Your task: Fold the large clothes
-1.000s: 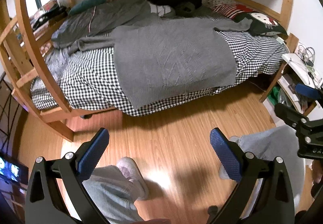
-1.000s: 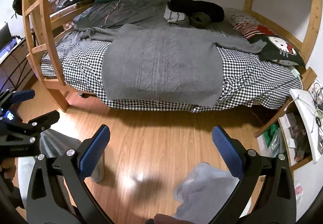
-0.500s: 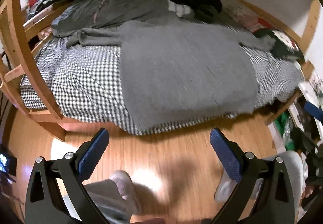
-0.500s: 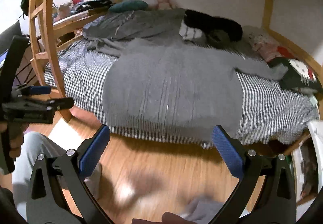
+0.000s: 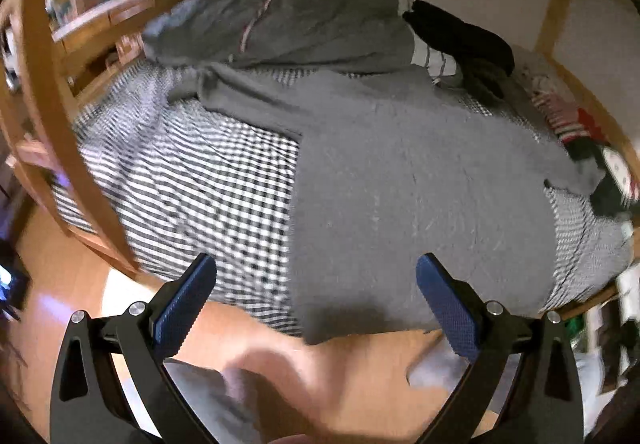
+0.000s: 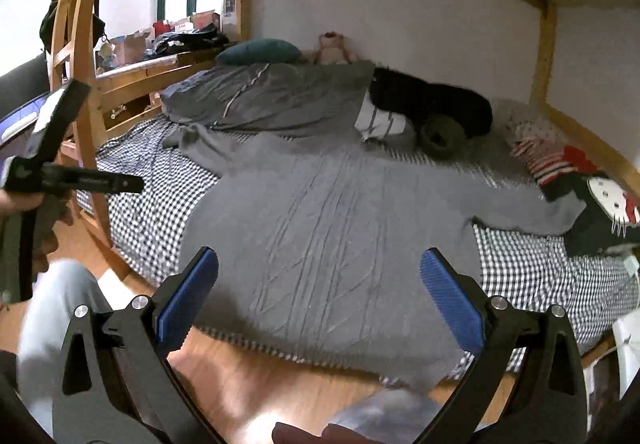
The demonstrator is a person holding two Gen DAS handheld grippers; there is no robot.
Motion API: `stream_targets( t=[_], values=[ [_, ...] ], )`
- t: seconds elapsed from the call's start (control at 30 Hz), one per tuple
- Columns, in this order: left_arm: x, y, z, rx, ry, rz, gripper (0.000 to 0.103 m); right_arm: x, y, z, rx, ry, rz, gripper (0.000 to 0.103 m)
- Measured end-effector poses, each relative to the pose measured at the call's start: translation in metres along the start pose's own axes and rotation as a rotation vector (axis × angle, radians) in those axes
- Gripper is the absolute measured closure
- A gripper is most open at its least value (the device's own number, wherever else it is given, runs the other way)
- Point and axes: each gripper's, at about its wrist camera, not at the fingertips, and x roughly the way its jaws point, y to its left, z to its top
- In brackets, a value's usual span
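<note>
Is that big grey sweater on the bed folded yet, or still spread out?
Still spread out. The grey sweater lies flat across the checked bedsheet, both sleeves stretched sideways, hem hanging over the bed's edge.

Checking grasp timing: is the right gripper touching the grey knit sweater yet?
Apart. The right wrist view shows the right gripper open, above wood floor, short of the grey knit sweater.
</note>
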Motion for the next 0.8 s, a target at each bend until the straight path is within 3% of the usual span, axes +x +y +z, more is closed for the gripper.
stream_targets(
  t=[0.1, 0.2, 0.33, 0.53, 0.67, 0.73, 0.8],
  values=[
    [0.039, 0.019, 0.017, -0.132, 0.073, -0.122, 0.004, 0.020, 0.000, 0.002, 0.000, 0.018, 0.051, 0.003],
    [0.075, 0.043, 0.029, -0.247, 0.094, -0.248, 0.004, 0.051, 0.004, 0.002, -0.018, 0.031, 0.142, 0.003],
    [0.144, 0.092, 0.062, -0.364, 0.070, -0.255, 0.004, 0.107, 0.027, -0.006, -0.115, 0.055, 0.150, 0.003],
    [0.223, 0.175, 0.124, -0.483, 0.037, -0.244, 0.004, 0.210, 0.100, 0.000, -0.322, 0.066, 0.190, 0.003],
    [0.266, 0.237, 0.172, -0.594, -0.014, -0.307, 0.004, 0.273, 0.164, 0.018, -0.513, 0.008, 0.205, 0.003],
    [0.291, 0.270, 0.194, -0.698, -0.021, -0.377, 0.004, 0.300, 0.193, 0.030, -0.592, -0.032, 0.204, 0.003],
    [0.311, 0.293, 0.209, -0.766, -0.003, -0.371, 0.004, 0.324, 0.212, 0.042, -0.640, -0.052, 0.210, 0.003]
  ],
)
